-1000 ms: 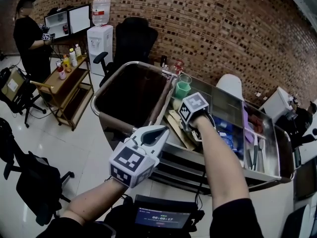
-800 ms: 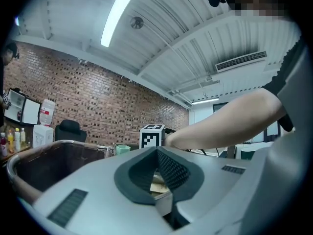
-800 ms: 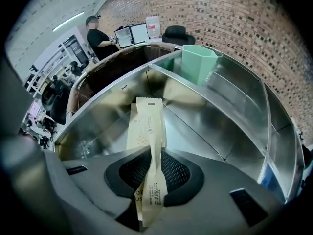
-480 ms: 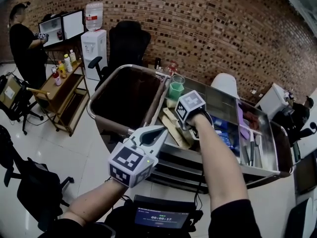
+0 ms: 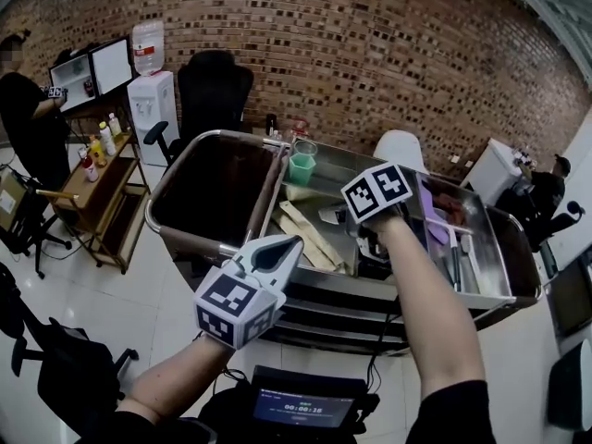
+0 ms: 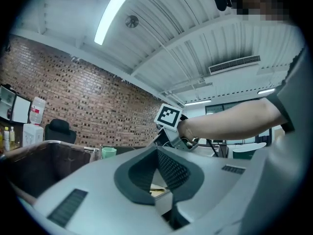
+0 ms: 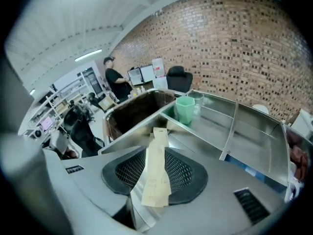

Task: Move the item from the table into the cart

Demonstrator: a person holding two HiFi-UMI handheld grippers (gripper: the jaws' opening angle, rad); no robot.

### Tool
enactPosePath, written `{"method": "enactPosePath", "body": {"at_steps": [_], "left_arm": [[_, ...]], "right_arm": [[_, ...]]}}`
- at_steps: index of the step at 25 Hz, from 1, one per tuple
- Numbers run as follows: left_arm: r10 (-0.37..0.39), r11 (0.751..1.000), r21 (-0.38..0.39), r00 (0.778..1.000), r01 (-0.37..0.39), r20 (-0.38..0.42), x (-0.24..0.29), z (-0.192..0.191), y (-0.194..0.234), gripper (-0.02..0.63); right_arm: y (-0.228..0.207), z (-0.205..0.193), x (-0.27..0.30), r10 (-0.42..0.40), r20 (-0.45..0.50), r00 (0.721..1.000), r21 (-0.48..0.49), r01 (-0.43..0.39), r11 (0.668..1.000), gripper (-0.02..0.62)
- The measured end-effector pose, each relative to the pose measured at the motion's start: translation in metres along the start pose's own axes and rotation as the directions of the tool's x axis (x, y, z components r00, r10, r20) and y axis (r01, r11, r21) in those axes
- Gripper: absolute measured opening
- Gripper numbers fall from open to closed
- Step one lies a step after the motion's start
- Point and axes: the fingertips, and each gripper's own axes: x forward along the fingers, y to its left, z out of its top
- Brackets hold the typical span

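A steel cart (image 5: 215,137) with several compartments stands in front of me. My right gripper (image 5: 363,237) reaches down into a middle compartment, its jaws mostly hidden under its marker cube (image 5: 376,192). In the right gripper view the right gripper (image 7: 156,153) has its jaws apart, and a tan paper strip (image 7: 156,173) lies flat and loose in the gap. More tan strips (image 5: 310,234) lie on the compartment floor. My left gripper (image 5: 282,248) hovers before the cart's near edge, tips together and empty; its own camera shows the left gripper (image 6: 157,151) pointing towards the right hand.
A green cup (image 5: 302,167) stands at the compartment's far end. The cart's left part is a deep dark bin (image 5: 213,188). Purple and metal items (image 5: 433,213) lie further right. A wooden shelf trolley (image 5: 97,169), a person (image 5: 23,109), a water dispenser (image 5: 148,91) and chairs (image 5: 215,86) stand left.
My right gripper has shifted to the right over the cart and sits a little higher. The left gripper has hardly moved. The head view has swung to the right.
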Motion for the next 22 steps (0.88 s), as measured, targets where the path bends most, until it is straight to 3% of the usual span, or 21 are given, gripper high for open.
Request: {"method": "enactPosePath", "body": {"at_steps": [3, 6, 10, 15, 16, 17, 19, 22], "left_arm": [[-0.016, 1.0, 0.009, 1.0, 0.017, -0.006, 0.012, 0.003, -0.019, 0.007], [-0.037, 0.999, 0.013, 0.999, 0.037, -0.015, 0.016, 0.005, -0.036, 0.008], [-0.04, 0.999, 0.013, 0.999, 0.04, -0.018, 0.013, 0.007, -0.036, 0.008], [-0.049, 0.998, 0.039, 0.999, 0.049, -0.012, 0.011, -0.001, -0.033, 0.008], [-0.044, 0.998, 0.039, 0.999, 0.045, -0.013, 0.01, -0.003, -0.032, 0.008], [-0.038, 0.998, 0.039, 0.999, 0.038, -0.011, 0.007, -0.004, -0.031, 0.008], [-0.028, 0.999, 0.046, 1.0, 0.028, -0.004, 0.002, -0.001, -0.03, 0.008], [-0.026, 0.998, 0.054, 1.0, 0.027, -0.013, 0.001, -0.004, -0.029, 0.008]], "right_arm": [[0.007, -0.002, -0.044, 0.029, 0.14, 0.99, -0.023, -0.026, 0.999, 0.124], [0.023, -0.005, -0.089, 0.044, 0.293, 0.955, -0.036, -0.035, 0.999, 0.124], [0.044, -0.012, -0.142, 0.057, 0.507, 0.86, -0.037, -0.045, 0.998, 0.124], [0.05, -0.053, -0.195, -0.043, 0.677, 0.734, -0.037, 0.092, 0.995, 0.124], [0.052, -0.062, -0.202, -0.065, 0.705, 0.706, -0.031, 0.122, 0.992, 0.093], [0.055, -0.071, -0.208, -0.086, 0.727, 0.682, -0.024, 0.15, 0.988, 0.008], [0.059, -0.086, -0.215, -0.125, 0.749, 0.65, 0.004, 0.185, 0.983, 0.0], [0.06, -0.107, -0.214, -0.161, 0.759, 0.631, 0.051, 0.188, 0.981, 0.0]]}}
